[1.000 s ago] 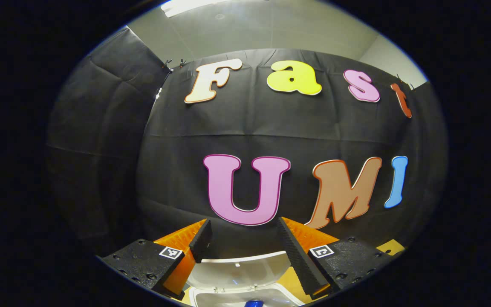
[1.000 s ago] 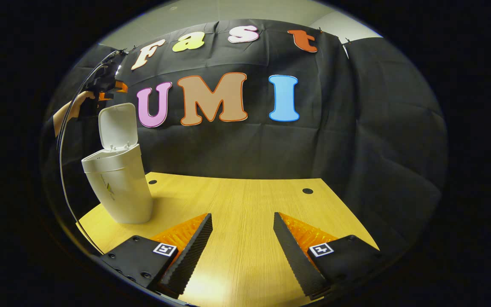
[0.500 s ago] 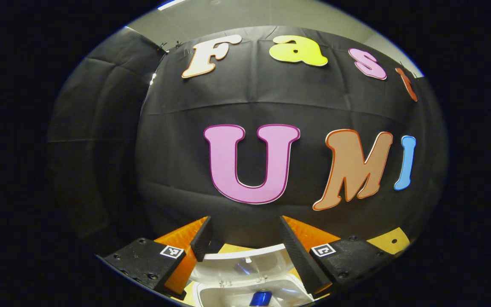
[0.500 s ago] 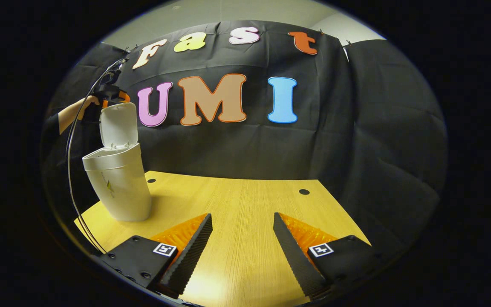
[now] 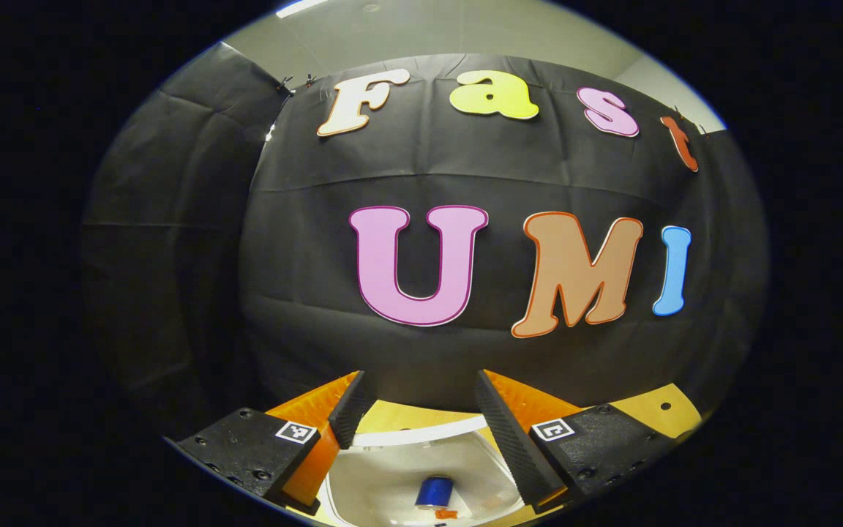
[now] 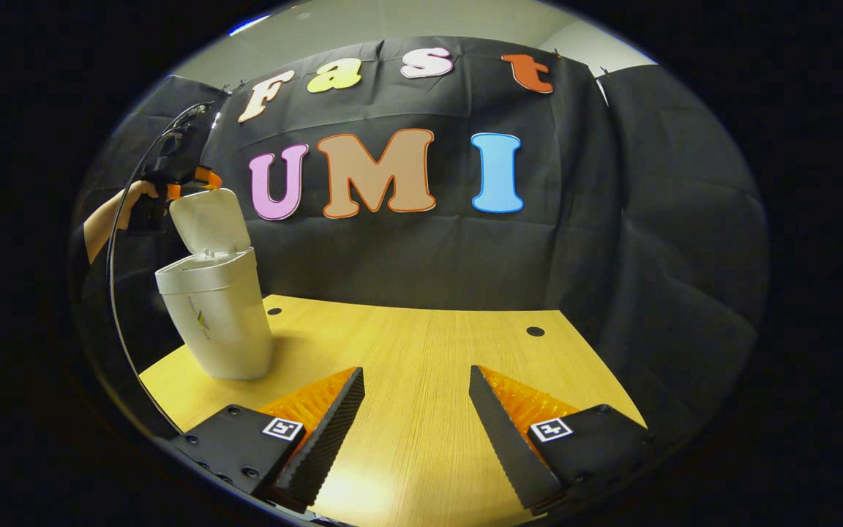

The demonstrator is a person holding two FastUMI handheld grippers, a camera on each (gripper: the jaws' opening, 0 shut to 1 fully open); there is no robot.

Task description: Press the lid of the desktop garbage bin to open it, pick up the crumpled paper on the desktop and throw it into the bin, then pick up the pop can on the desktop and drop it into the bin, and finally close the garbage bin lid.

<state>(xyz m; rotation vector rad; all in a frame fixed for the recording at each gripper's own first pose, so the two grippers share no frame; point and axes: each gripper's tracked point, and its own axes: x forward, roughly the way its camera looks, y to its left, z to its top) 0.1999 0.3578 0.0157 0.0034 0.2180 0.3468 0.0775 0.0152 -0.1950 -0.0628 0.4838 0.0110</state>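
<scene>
The white bin (image 6: 213, 322) stands at the table's left. Its lid (image 6: 209, 223) is raised and tips forward over the opening. My left gripper (image 6: 187, 176), held by a hand (image 6: 132, 194), sits at the lid's top edge and looks to be touching it. In the left gripper view this gripper (image 5: 420, 388) is open above the lid's white inner side (image 5: 392, 468). A blue pop can (image 5: 434, 492) shows low in that white hollow; whether it is the can itself or a reflection, I cannot tell. My right gripper (image 6: 416, 377) hangs open over the bare wooden table (image 6: 421, 344).
Two round holes (image 6: 535, 331) (image 6: 273, 311) mark the tabletop's far side. A thin black cable (image 6: 110, 293) loops down from the left gripper past the bin. Black cloth walls close the booth behind and to the right.
The lid has swung from upright to a forward tilt, with the left gripper following its top edge. In the left gripper view the blue can has come further into sight. The right gripper barely moved.
</scene>
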